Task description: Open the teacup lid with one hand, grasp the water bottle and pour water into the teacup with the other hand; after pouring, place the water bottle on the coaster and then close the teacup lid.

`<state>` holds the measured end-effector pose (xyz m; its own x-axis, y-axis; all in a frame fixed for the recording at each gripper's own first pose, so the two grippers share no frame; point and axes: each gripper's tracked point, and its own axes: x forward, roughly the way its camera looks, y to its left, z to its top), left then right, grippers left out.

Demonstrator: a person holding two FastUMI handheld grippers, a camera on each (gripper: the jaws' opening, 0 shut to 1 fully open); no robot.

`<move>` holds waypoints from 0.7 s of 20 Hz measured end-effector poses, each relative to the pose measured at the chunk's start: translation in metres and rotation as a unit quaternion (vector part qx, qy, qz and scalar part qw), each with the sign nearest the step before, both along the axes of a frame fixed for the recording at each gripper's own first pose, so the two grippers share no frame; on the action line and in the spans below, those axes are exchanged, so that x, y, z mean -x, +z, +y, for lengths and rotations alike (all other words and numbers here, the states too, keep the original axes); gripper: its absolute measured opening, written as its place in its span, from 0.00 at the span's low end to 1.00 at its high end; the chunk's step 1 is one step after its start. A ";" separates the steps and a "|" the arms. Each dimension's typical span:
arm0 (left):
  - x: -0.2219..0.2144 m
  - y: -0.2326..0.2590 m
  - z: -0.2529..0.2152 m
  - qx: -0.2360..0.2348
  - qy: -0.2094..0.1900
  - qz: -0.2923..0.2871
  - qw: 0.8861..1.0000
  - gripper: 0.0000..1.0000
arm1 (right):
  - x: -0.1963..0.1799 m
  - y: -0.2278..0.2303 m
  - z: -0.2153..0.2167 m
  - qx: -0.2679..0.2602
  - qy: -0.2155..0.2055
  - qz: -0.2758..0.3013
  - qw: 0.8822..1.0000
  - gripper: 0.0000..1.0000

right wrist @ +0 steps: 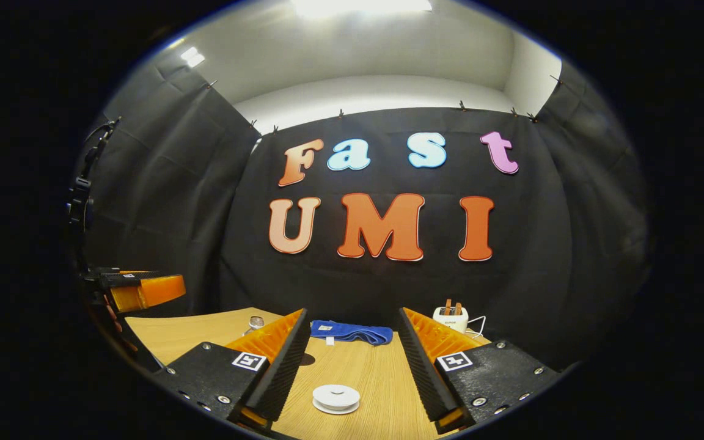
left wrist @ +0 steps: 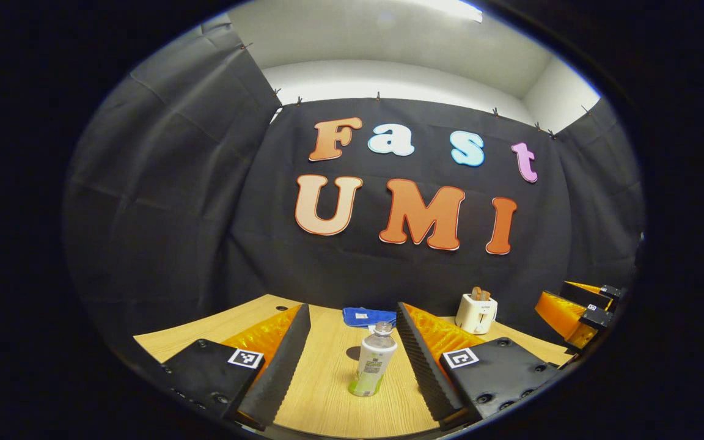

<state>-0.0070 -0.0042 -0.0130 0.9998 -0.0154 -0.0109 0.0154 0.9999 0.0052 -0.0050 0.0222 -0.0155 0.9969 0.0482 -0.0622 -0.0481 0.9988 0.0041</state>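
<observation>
A clear water bottle (left wrist: 373, 360) with a green label stands upright on the wooden table (left wrist: 321, 397), ahead of my left gripper (left wrist: 352, 305). That gripper is open, its fingers either side of the bottle and apart from it. A small dark round coaster (left wrist: 354, 352) lies just behind the bottle. In the right gripper view, a low white teacup lid with a knob (right wrist: 335, 398) sits on the table between the fingers of my open right gripper (right wrist: 352, 311), untouched. The bottle's cap (right wrist: 256, 322) peeks out behind the left finger.
A folded blue cloth (left wrist: 367, 316) lies at the table's far edge, with a white toaster (left wrist: 476, 311) to its right. The right gripper (left wrist: 578, 311) hangs at the right of the left gripper view. The left gripper (right wrist: 138, 287) is at the far left of the right gripper view.
</observation>
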 end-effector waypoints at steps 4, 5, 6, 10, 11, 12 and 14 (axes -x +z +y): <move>0.000 -0.002 -0.004 -0.011 -0.003 -0.009 1.000 0.91 | -0.001 0.006 0.007 -0.005 0.006 -0.009 1.000 0.87; 0.000 -0.004 -0.005 -0.016 -0.003 -0.008 1.000 0.90 | -0.001 0.005 0.009 -0.006 0.007 -0.004 1.000 0.86; -0.001 -0.004 -0.007 -0.021 -0.005 -0.007 1.000 0.90 | -0.001 0.004 0.010 -0.007 0.007 -0.002 1.000 0.86; 0.008 0.015 -0.016 -0.045 -0.005 -0.018 0.999 0.91 | -0.004 0.019 0.008 -0.027 0.006 0.000 1.000 0.86; 0.013 0.023 -0.013 -0.054 -0.001 -0.028 0.998 0.90 | -0.004 0.019 0.006 -0.027 0.008 0.005 1.000 0.86; 0.016 0.034 -0.011 -0.049 0.000 -0.037 0.998 0.90 | -0.004 0.019 0.000 -0.025 0.004 0.010 1.000 0.86; 0.018 0.043 -0.012 -0.024 -0.009 -0.040 0.999 0.89 | -0.002 0.028 -0.009 -0.031 -0.003 0.006 1.000 0.86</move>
<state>-0.0255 -0.0165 0.0300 0.9972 -0.0346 0.0670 0.0309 0.9980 0.0558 -0.0032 0.0134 0.0121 0.9964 0.0471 -0.0706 -0.0425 0.9969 0.0659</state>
